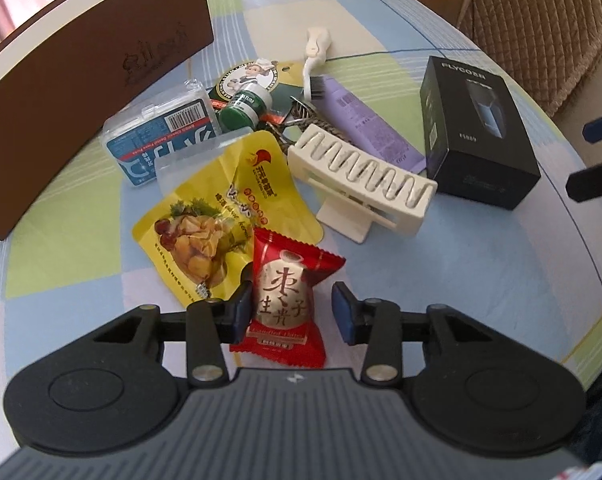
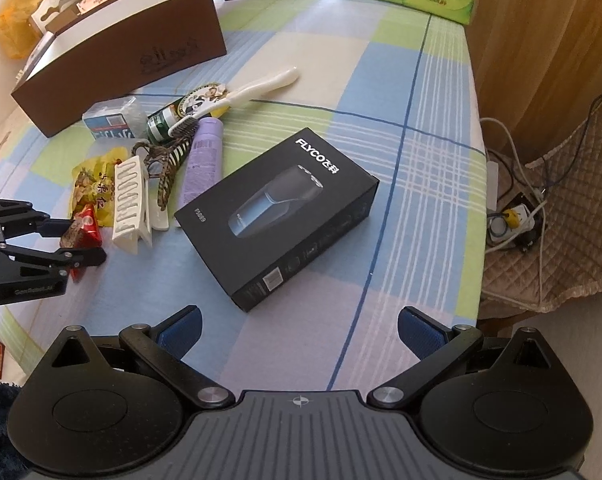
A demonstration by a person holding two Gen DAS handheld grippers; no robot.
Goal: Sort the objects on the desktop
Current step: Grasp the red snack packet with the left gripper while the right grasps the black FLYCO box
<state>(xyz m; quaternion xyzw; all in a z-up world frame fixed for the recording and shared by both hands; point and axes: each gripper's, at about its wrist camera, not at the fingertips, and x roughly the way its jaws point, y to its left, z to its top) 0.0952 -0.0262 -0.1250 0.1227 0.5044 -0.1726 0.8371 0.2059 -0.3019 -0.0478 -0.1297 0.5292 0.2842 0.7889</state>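
Left wrist view, left tool [image 1: 293, 312] straddling red candy [image 1: 287, 300], right pad apart, right tool [image 2: 299, 330] spread.

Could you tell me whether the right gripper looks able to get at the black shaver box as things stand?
Probably yes. The right gripper is open and empty, and the black shaver box lies just ahead of it on bare tablecloth, apart from the clutter. Whether its jaws span the box is unclear.

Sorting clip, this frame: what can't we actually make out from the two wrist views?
- Left gripper on the red candy packet: left pad touches, right pad shows a gap; firm grip unclear in both views.
- Brown box contents: mostly hidden by its wall.
- Hair clip: largely covered in the left view by the white rack.
- Yellow snack bag: small print unreadable.
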